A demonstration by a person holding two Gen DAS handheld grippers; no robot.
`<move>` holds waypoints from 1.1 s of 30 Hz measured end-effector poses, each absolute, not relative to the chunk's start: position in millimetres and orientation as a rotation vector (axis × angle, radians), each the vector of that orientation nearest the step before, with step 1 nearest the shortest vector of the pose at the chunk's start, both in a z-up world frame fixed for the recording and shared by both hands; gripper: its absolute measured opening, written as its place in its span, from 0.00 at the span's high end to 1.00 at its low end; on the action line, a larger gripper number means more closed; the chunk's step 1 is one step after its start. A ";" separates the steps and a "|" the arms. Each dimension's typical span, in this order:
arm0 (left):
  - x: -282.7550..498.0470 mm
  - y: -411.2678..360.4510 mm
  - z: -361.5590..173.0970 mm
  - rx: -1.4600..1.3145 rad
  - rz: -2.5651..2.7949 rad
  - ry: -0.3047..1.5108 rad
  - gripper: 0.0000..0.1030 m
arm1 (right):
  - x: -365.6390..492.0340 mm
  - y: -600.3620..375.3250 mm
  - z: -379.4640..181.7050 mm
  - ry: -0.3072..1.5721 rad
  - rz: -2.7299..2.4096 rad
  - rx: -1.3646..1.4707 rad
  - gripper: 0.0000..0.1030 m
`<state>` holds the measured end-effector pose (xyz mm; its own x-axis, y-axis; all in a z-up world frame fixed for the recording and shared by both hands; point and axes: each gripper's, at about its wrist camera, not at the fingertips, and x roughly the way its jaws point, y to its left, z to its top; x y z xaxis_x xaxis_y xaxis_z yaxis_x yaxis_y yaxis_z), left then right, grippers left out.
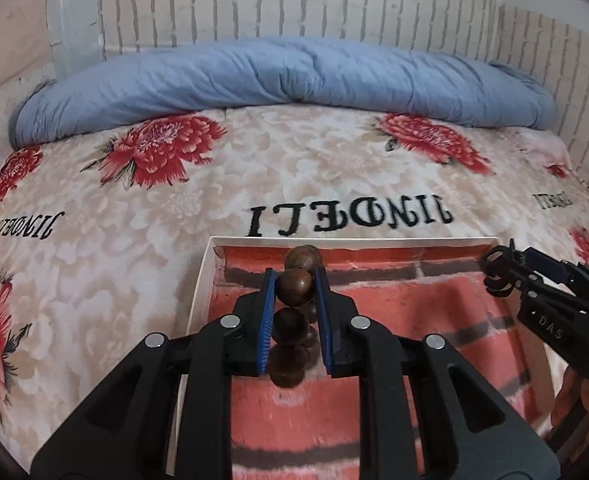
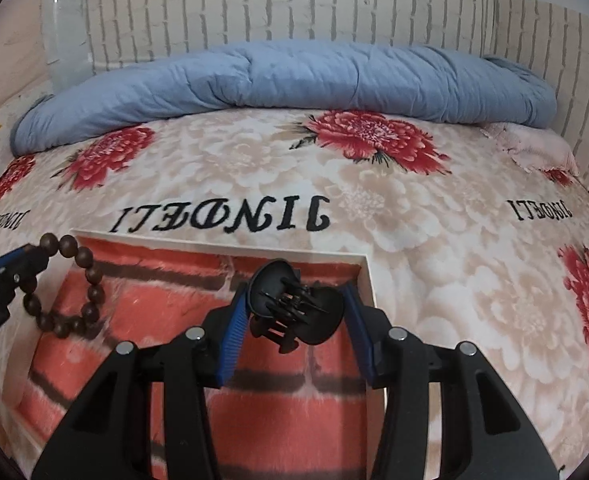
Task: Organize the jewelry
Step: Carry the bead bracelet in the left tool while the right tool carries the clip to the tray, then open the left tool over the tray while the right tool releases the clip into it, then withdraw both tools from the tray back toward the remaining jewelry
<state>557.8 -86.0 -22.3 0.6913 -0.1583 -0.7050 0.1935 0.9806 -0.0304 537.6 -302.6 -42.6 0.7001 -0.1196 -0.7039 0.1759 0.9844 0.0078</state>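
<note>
My left gripper is shut on a brown wooden bead bracelet, held above a white box lined with red brick-pattern cloth. The bracelet also hangs from that gripper in the right wrist view, its loop dangling over the box's left part. My right gripper is shut on a black claw hair clip, held over the box near its right wall. In the left wrist view the right gripper shows at the right with the clip.
The box lies on a bed with a cream blanket printed with red flowers. A rolled blue quilt lies along the far side against a white brick-pattern wall. A clear plastic container stands at the back left.
</note>
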 end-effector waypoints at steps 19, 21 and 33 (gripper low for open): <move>588.1 -71.0 -43.9 0.093 -0.130 0.887 0.74 | 556.7 -314.6 -52.9 0.832 -0.093 0.089 0.36; 579.0 -69.1 -34.1 0.084 -0.138 0.862 0.56 | 545.9 -313.1 -43.0 0.820 -0.091 0.069 0.32; 477.4 -33.1 48.6 0.097 -0.155 0.683 0.05 | 441.7 -318.5 18.6 0.731 -0.134 0.048 0.10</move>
